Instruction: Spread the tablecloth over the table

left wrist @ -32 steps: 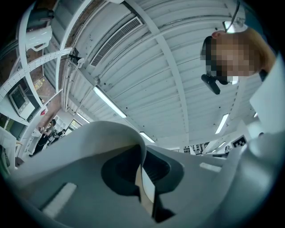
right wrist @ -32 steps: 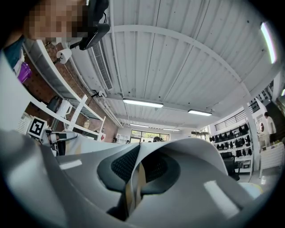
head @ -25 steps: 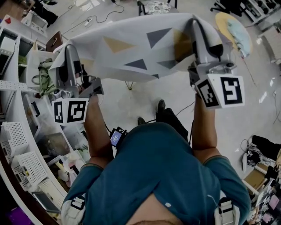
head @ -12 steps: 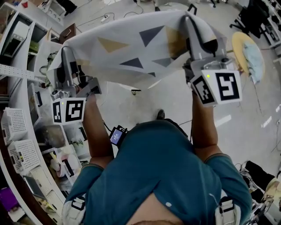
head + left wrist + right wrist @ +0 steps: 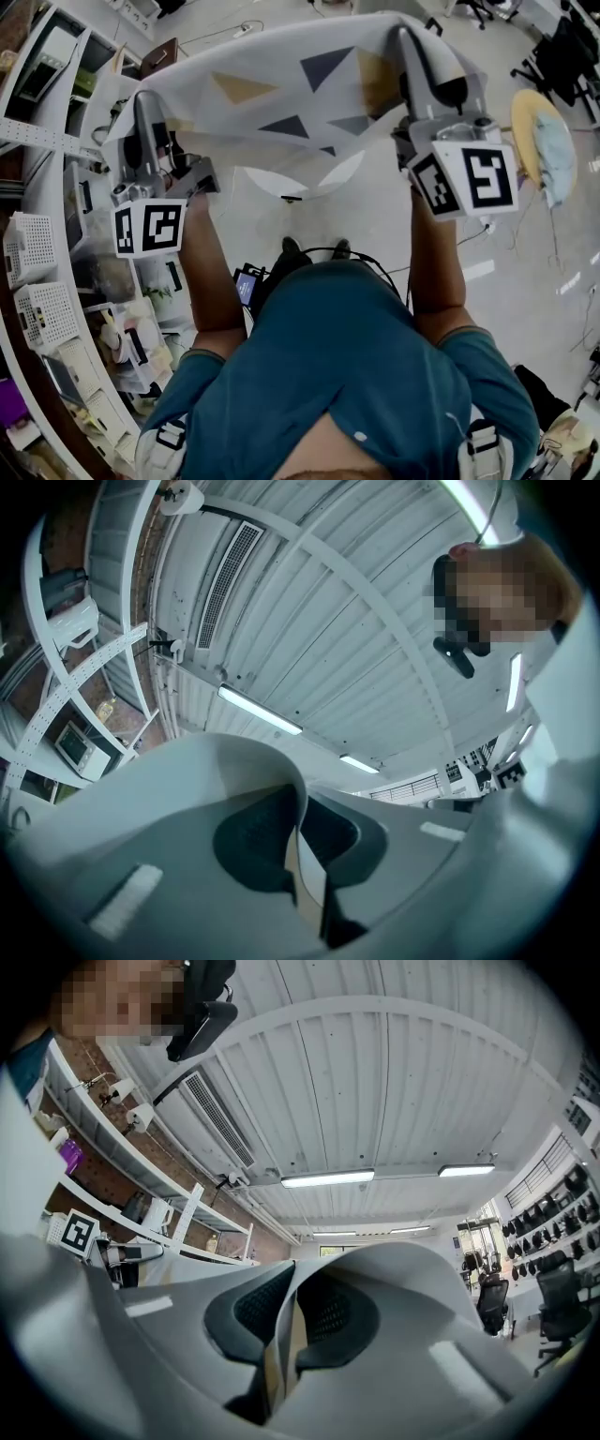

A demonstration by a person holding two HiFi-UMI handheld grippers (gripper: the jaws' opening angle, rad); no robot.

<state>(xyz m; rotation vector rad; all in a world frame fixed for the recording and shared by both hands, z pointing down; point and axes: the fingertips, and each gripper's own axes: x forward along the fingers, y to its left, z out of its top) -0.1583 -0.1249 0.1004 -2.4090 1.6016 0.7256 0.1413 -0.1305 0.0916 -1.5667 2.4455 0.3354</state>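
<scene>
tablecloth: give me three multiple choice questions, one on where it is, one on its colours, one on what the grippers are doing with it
1. Where is the tablecloth?
A. lying flat on the floor
B. held up in the air, stretched between the left gripper and the right gripper
C. folded on a shelf

2. What is printed on it?
A. grey and yellow triangles on white
B. red stripes on blue
C. green dots on black

3. What state are the two grippers in?
A. both open and empty
B. only the left one shut
C. both shut on an edge of the cloth

Answers:
1 B: the head view shows it hanging in the air between the two grippers.
2 A: grey and yellow triangles show on the white cloth.
3 C: each gripper view shows the jaws pinched together on a thin cloth edge.
</scene>
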